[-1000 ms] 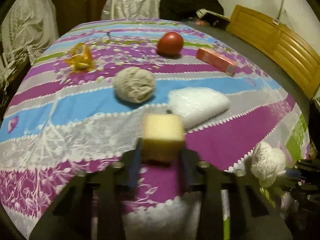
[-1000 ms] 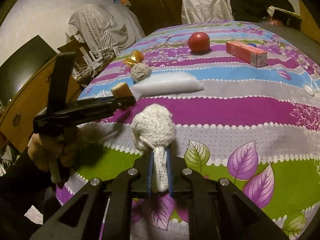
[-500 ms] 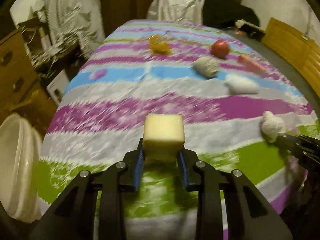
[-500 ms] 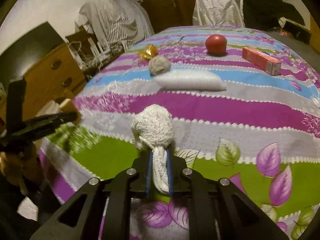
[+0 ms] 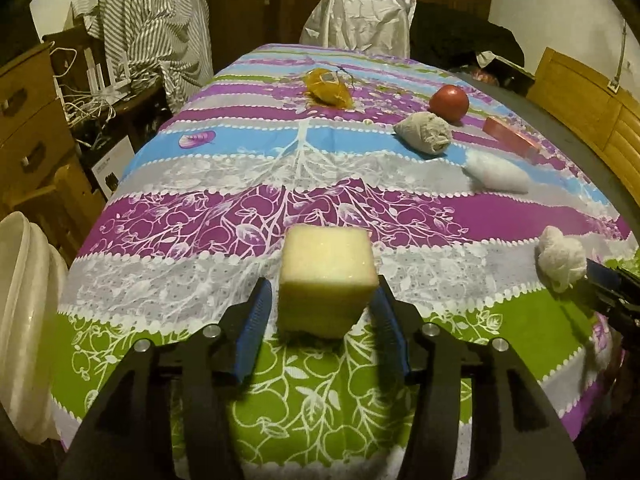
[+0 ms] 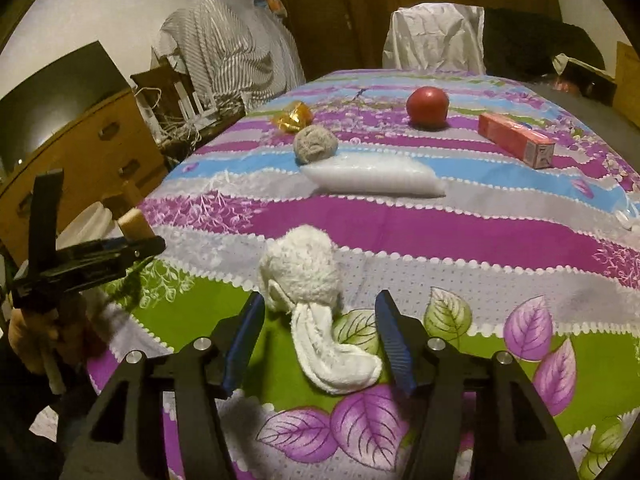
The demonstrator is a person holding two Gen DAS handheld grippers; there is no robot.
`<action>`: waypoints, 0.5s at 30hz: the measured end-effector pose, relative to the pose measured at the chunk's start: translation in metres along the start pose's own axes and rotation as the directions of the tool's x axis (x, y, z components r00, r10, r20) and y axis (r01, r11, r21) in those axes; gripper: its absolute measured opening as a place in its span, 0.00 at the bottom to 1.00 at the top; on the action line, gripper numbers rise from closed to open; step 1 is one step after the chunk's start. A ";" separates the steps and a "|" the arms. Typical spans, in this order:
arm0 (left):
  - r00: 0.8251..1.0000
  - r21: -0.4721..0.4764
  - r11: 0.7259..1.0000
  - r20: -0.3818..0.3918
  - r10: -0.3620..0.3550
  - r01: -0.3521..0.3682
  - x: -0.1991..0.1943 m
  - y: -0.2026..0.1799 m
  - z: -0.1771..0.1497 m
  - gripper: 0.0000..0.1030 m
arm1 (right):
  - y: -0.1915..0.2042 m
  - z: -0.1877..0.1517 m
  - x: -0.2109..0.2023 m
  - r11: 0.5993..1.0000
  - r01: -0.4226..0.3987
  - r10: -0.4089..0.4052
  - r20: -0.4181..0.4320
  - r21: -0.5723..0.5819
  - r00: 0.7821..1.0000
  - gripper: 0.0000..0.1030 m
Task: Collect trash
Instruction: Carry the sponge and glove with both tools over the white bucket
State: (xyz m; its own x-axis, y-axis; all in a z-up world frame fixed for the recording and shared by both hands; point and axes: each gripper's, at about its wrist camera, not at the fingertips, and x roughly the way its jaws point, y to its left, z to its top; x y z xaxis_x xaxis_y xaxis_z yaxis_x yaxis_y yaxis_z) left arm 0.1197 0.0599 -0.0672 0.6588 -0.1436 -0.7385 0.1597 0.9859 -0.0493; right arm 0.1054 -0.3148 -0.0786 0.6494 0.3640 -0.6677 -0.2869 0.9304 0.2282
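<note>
A pale yellow sponge cube (image 5: 328, 280) rests on the patterned tablecloth (image 5: 280, 208) between the fingers of my left gripper (image 5: 320, 316), which is open with gaps on both sides. A white crumpled cloth (image 6: 308, 280) lies on the cloth between the fingers of my right gripper (image 6: 320, 328), also open. The white cloth shows in the left wrist view (image 5: 560, 258) at the right. The left gripper (image 6: 138, 246) and the sponge (image 6: 134, 222) appear at the left of the right wrist view. A grey wad (image 5: 424, 134), white plastic bag (image 5: 496, 176) and orange wrapper (image 5: 328, 88) lie farther back.
A red tomato (image 5: 449, 102) and a pink box (image 5: 510, 140) sit at the far right. A white bin (image 5: 20, 320) stands beside the table's left edge. Wooden drawers (image 5: 28, 120), tangled cables and draped chairs surround the table.
Both grippers have opened. The sponge and the white cloth, held a moment ago, now lie on the tablecloth between the fingers. The left gripper swung left toward the table's corner.
</note>
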 end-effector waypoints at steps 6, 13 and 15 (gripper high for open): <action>1.000 -0.016 1.000 -0.017 0.012 -0.012 -0.002 0.000 0.004 0.28 | 0.006 0.004 0.007 1.000 0.001 -0.001 -0.012 0.005 1.000 0.20; 0.993 -0.067 0.992 0.025 0.111 -0.109 -0.033 0.007 0.013 0.28 | 0.022 0.014 -0.017 0.999 -0.030 0.029 0.028 0.046 0.999 0.19; 0.991 -0.076 0.989 0.033 0.126 -0.123 -0.040 0.010 0.016 0.28 | 0.033 0.017 -0.018 0.998 -0.054 0.053 0.022 0.031 0.998 0.19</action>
State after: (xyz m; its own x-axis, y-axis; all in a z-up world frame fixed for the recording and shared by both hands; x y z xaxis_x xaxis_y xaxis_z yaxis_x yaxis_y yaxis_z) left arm 0.1065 0.0744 -0.0277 0.6974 -0.0209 -0.7164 0.0209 0.9997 -0.0087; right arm 0.0964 -0.2896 -0.0466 0.6489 0.4138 -0.6386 -0.2993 0.9104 0.2858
